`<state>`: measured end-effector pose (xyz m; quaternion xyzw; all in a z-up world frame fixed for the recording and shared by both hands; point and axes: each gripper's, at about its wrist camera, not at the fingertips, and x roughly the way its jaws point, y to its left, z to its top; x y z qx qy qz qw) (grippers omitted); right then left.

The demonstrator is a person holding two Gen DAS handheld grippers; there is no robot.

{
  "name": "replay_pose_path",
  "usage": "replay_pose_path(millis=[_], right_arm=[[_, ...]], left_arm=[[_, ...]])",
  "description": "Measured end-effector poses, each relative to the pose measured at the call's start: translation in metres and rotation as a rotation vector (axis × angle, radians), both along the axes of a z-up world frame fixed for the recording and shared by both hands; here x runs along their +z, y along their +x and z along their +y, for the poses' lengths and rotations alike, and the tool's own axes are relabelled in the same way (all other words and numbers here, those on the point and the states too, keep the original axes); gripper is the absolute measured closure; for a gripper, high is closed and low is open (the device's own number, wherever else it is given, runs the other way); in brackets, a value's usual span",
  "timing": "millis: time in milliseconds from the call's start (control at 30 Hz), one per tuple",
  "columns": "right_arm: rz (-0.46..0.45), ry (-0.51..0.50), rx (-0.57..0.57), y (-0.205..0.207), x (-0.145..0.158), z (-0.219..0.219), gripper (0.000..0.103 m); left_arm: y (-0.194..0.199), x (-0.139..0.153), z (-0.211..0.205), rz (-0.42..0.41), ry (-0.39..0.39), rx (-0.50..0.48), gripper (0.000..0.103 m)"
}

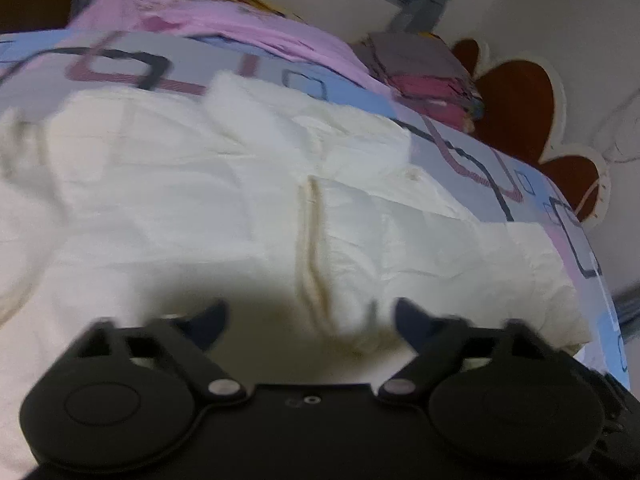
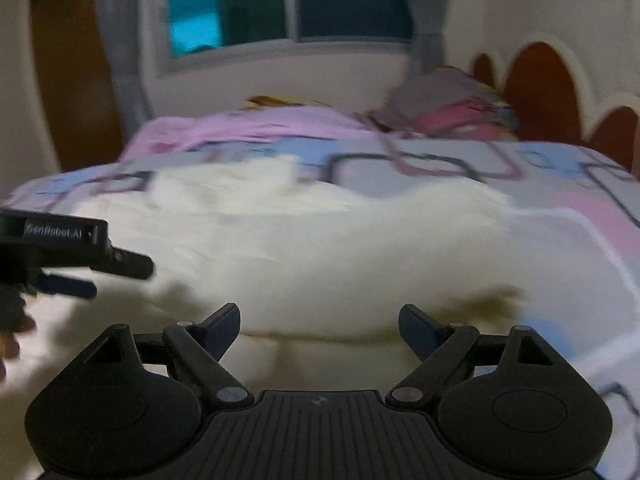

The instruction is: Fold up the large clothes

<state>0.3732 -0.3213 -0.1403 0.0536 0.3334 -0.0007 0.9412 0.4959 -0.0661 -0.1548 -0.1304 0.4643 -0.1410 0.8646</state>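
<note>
Tools open above a cream garment spread on the bed

Left wrist view: the left tool [image 1: 308,320] hangs with its jaws apart and nothing between them, just over the cream garment [image 1: 192,200], which lies rumpled on the patterned bedcover [image 1: 480,152] with a raised seam [image 1: 312,232] running toward the tool. Right wrist view: the right tool [image 2: 320,326] also stands wide open and empty at the garment's near edge [image 2: 320,248], the left tool [image 2: 92,276] off to its side. Risk, as I judge it: blur suggests haste; closing now could pinch one layer, or snag the bedcover too, skewing the fold.
</note>
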Motion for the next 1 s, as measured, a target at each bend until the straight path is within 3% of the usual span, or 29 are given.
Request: replay_pose_path(millis=[133,167,200,233,300,500,533,567,667,833,1000], right_arm=[[0.03,-0.015,-0.102,-0.006,-0.012,-0.039,0.017],[0.035,-0.016,-0.119,-0.005,-0.016,-0.046,0.022],[0.047,-0.009,-0.127,-0.003,-0.018,-0.052,0.029],[0.07,0.012,-0.137,0.001,-0.023,-0.058,0.045],[0.106,0.062,-0.159,0.011,-0.033,-0.069,0.048],[0.119,0.122,-0.155,0.029,-0.04,-0.075,0.048],[0.124,0.13,-0.143,0.033,-0.041,-0.072,0.055],[0.131,0.143,-0.129,0.034,-0.041,-0.071,0.069],[0.123,0.115,-0.124,0.031,-0.04,-0.068,0.075],[0.086,0.095,-0.132,0.02,-0.032,-0.068,0.086],[0.135,0.088,-0.152,0.025,-0.046,-0.067,0.087]], left_arm=[[0.014,-0.02,-0.014,0.03,0.007,0.012,0.041],[0.013,-0.021,-0.016,0.009,0.008,0.015,0.053],[0.011,-0.021,-0.015,-0.012,-0.014,0.003,0.079],[0.011,-0.023,-0.015,-0.022,-0.04,-0.007,0.084],[0.008,-0.019,-0.013,-0.049,-0.043,0.016,0.089],[-0.007,0.028,0.012,-0.177,-0.098,0.046,0.093],[-0.01,0.037,0.021,-0.198,-0.108,0.06,0.093],[-0.014,0.044,0.029,-0.215,-0.111,0.073,0.093],[-0.022,0.056,0.055,-0.253,-0.07,0.119,0.093],[-0.033,0.028,0.09,-0.151,0.006,0.193,0.094],[-0.039,-0.009,0.09,-0.084,0.062,0.207,0.094]])
